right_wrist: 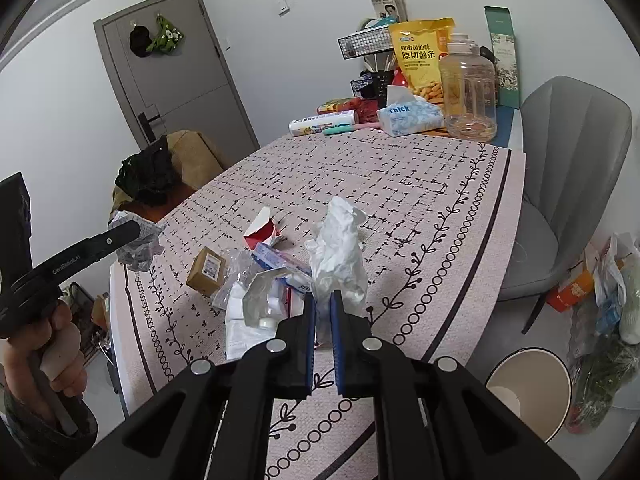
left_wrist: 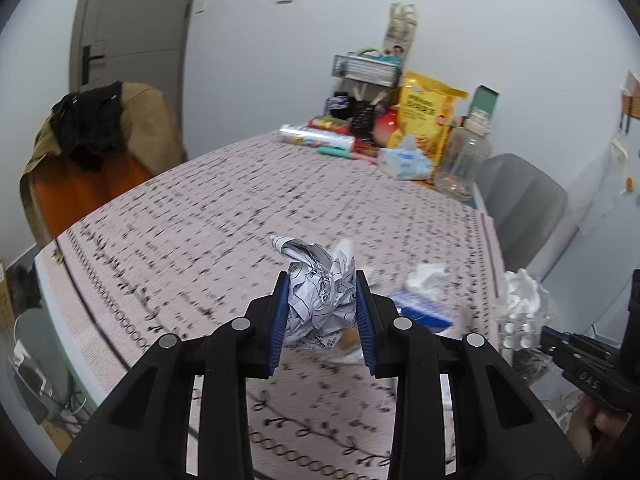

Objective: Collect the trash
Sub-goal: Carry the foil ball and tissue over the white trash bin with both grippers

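Crumpled printed paper (left_wrist: 318, 290) sits clamped between the blue pads (left_wrist: 279, 322) of our left gripper (left_wrist: 322, 322), the ball bulging above and in front of the jaws, clear of the patterned tablecloth (left_wrist: 208, 216) below. From the right wrist view we see that same gripper out to the left, held in our left hand (right_wrist: 56, 344), with the paper wad at its tip past the table's edge

Our right gripper (right_wrist: 323, 332) has its jaws drawn nearly together on a white tissue (right_wrist: 340, 248) — the tissue rises as a tall, loose plume ahead of the pads, its lower end pinched between them. Just left of these jaws lies the remaining litter on the cloth: a small brown box (right_wrist: 206, 270), clear plastic wrap (right_wrist: 240, 268), a torn red-and-white carton (right_wrist: 262, 230) and a blue-and-white wrapper (right_wrist: 280, 262), bunched together and touching one another

Below and to the right of the right jaws, on the floor beside the table, stands a white waste bin (right_wrist: 528, 392) with its mouth open. Far ahead of both grippers, at the table's back end, we see a tissue pack (right_wrist: 410, 116), a clear jug (right_wrist: 468, 88) and a yellow snack bag (right_wrist: 420, 56) — well apart from the trash
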